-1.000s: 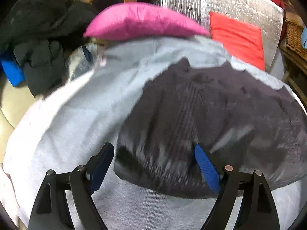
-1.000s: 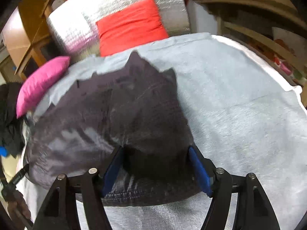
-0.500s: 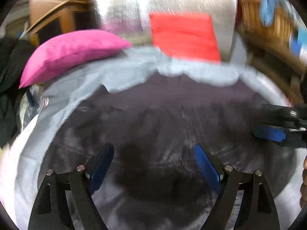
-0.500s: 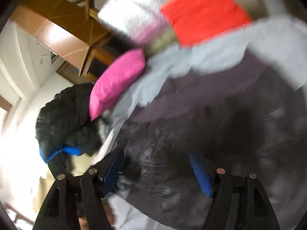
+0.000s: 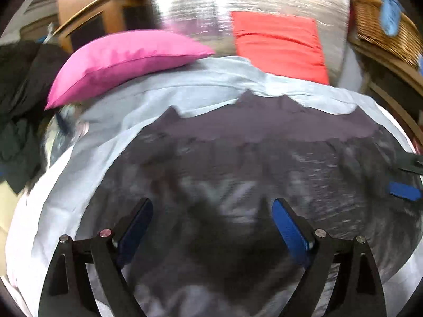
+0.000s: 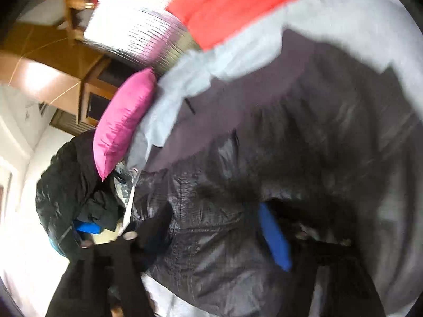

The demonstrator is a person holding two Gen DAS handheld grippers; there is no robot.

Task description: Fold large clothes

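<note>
I count one dark jacket [image 5: 238,163] spread mid-bed on the pale sheet [image 5: 87,163], two cushions at twelve o'clock: pink [image 5: 124,58], red [image 5: 280,45]. Left tongs [image 5: 211,227] apart; right tongs [image 6: 219,237] apart over jacket.

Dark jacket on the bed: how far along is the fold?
Done: the dark jacket lies spread on the grey sheet. In hand: nothing visibly gripped; the left gripper is open above it, the right gripper blurred. Left: every fold.
</note>
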